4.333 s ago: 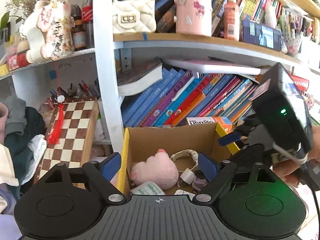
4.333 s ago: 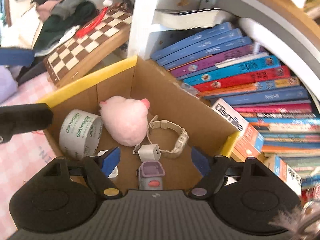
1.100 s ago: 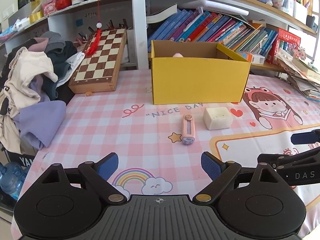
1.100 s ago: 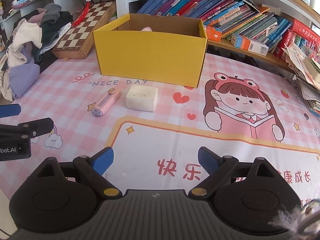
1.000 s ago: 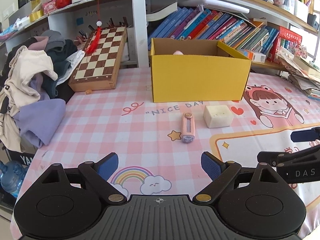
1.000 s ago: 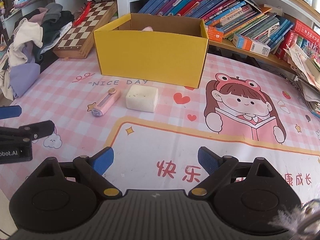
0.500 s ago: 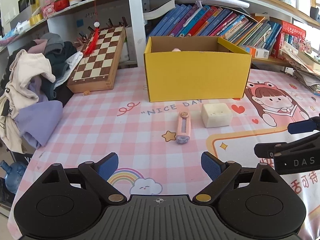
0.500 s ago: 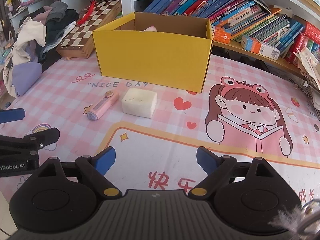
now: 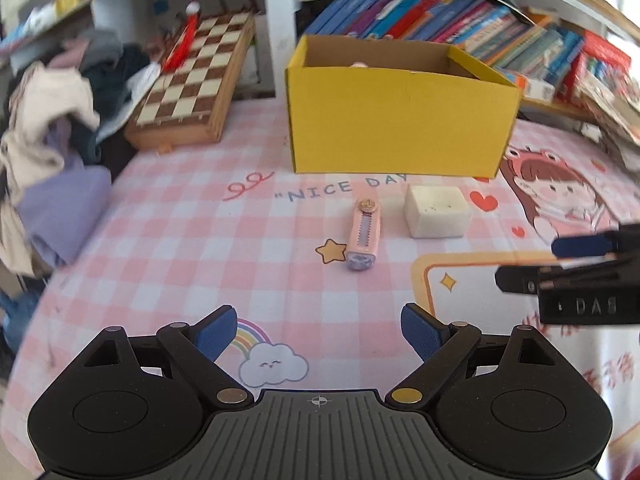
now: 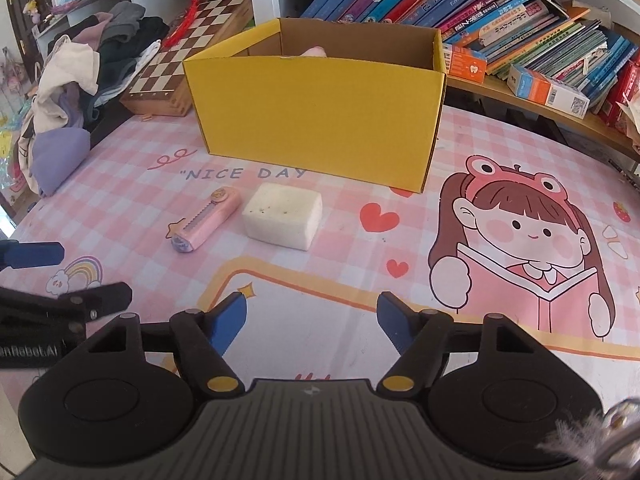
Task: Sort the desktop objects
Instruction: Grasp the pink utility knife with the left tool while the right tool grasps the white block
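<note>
Setting: pink checked tablecloth (image 10: 120, 200) printed with "NICE DAY" and a cartoon girl, bookshelves behind its far edge.
Left gripper (image 9: 320, 334): jaws spread wide, holding nothing, above the rainbow-and-cloud print near the cloth's front edge.
Right gripper (image 10: 310, 322): jaws likewise parted and empty, over the orange-bordered white panel at the front of the cloth.
Pink utility knife (image 10: 206, 220): flat on the cloth ahead of the left gripper, its purple end beside a printed star.
White block (image 10: 283, 216): just right of the knife, apart from it; probably a sponge or eraser, though the surface is too soft in view to say.
Yellow box (image 10: 316, 116): open-topped, beyond both items toward the far edge; something pink peeks above its rim.
Chessboard (image 9: 192, 88): propped at the far left corner beside the box.
Clothes pile (image 9: 48, 152): heaped off the left edge.
</note>
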A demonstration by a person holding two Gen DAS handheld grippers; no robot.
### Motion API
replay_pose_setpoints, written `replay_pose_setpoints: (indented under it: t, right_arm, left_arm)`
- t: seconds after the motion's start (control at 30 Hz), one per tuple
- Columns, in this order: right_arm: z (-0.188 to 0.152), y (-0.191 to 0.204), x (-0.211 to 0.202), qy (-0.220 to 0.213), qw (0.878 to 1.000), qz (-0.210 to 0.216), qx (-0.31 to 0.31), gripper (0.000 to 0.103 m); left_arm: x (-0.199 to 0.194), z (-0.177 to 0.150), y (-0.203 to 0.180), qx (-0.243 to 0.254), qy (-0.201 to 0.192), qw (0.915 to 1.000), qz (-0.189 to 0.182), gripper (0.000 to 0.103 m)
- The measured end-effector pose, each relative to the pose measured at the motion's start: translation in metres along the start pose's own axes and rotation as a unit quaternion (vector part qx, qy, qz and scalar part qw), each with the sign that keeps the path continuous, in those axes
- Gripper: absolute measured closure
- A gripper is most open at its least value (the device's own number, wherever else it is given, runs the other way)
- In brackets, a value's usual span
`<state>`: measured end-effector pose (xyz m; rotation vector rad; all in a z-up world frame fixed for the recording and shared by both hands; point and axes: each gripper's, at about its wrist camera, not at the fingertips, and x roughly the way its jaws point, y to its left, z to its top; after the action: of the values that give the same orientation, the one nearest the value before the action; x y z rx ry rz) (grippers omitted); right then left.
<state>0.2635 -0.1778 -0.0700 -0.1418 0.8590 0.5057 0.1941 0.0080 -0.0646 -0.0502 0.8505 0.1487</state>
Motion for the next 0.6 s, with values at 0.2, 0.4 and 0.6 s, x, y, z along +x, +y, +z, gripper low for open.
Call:
replay_pose_setpoints:
  t: [0.2,0.4,0.6]
  right_arm:
    - [0.002,-0.009,0.003,0.002,1.000,0.006,0.003,0.032]
    - [0.004,-0.014,0.004,-0.001,1.000,0.009,0.004,0.032]
    - [0.003,-0.019,0.004,-0.001,1.000,0.011,0.008,0.032]
  left_arm:
    - [0.014,0.008,-0.007,0.009,-0.001,1.0000,-0.002,0.026]
    - [0.032,0.022,-0.022,0.032,-0.014,0.9992,-0.018,0.034]
    - [0.048,0.034,-0.031,0.046,-0.013,0.9988,-0.010,0.039]
